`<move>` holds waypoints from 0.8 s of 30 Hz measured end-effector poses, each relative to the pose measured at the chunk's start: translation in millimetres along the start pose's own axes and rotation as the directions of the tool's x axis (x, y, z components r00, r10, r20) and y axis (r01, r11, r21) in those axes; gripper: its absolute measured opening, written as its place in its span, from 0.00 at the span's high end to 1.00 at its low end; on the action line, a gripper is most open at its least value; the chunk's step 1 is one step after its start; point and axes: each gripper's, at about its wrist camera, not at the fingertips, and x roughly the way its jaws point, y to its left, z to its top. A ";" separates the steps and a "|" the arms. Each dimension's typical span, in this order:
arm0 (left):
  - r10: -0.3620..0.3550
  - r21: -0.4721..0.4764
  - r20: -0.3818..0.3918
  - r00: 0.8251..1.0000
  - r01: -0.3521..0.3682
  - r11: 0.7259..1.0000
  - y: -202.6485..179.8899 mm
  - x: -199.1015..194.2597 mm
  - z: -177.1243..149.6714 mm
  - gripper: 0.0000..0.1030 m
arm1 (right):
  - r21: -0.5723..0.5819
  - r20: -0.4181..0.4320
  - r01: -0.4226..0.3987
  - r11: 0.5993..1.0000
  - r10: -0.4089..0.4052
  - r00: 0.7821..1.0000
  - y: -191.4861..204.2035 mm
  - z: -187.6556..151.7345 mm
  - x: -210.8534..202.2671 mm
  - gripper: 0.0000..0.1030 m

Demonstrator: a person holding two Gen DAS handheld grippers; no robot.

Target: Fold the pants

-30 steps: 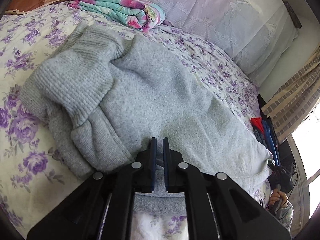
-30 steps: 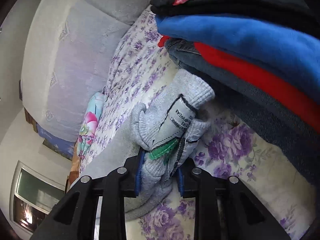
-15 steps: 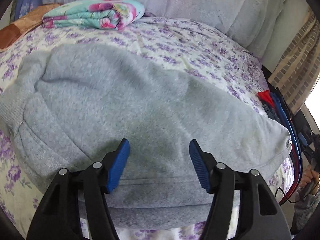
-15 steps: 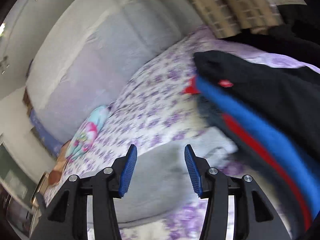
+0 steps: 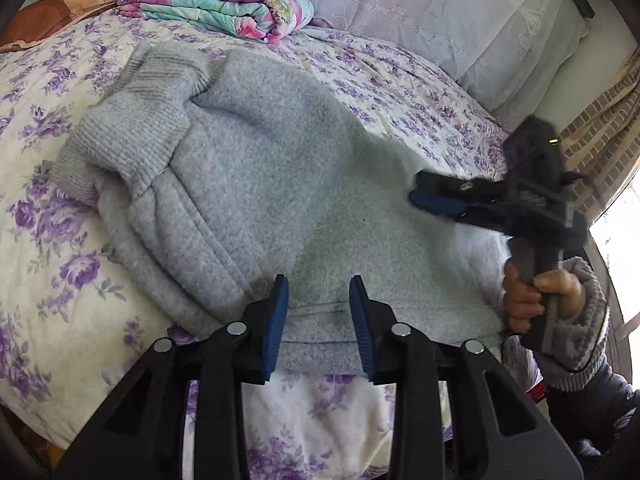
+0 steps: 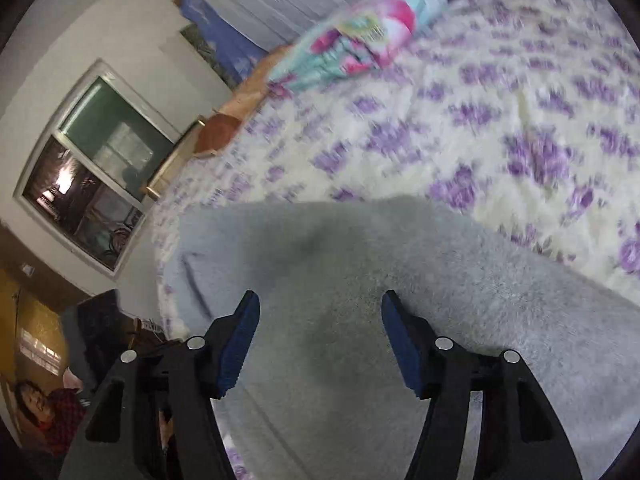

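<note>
Both grippers open, seemingly over pants point(image 5: 280, 184)

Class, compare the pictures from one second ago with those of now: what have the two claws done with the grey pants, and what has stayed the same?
Both claws let go. The left claw, then shut on the grey pants, is now open above their near edge. The right claw, then clamped on the labelled end, is open over the flat fabric. The pants remain folded on the floral bedsheet, and the folded blanket has not moved.

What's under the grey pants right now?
The grey pants lie folded on the floral bedsheet, which shows all around them. Whatever sits beneath the fabric itself is covered. Both grippers hover open above.
</note>
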 end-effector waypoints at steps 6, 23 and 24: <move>0.020 0.053 0.109 0.994 -0.025 0.998 -16.9 -10.7 26.5 0.42 | -0.037 0.070 -0.078 0.996 0.080 0.994 9.1 18.4 -55.0 0.47; -0.006 0.043 0.049 0.999 0.004 0.999 9.0 14.0 10.5 0.44 | -0.097 -0.188 -0.136 0.986 0.116 0.975 -15.9 51.8 -23.9 0.57; -0.009 0.044 0.052 0.999 0.007 0.999 9.4 14.1 9.8 0.44 | -0.181 -0.183 -0.106 0.978 0.072 0.980 -1.2 41.6 -28.9 0.52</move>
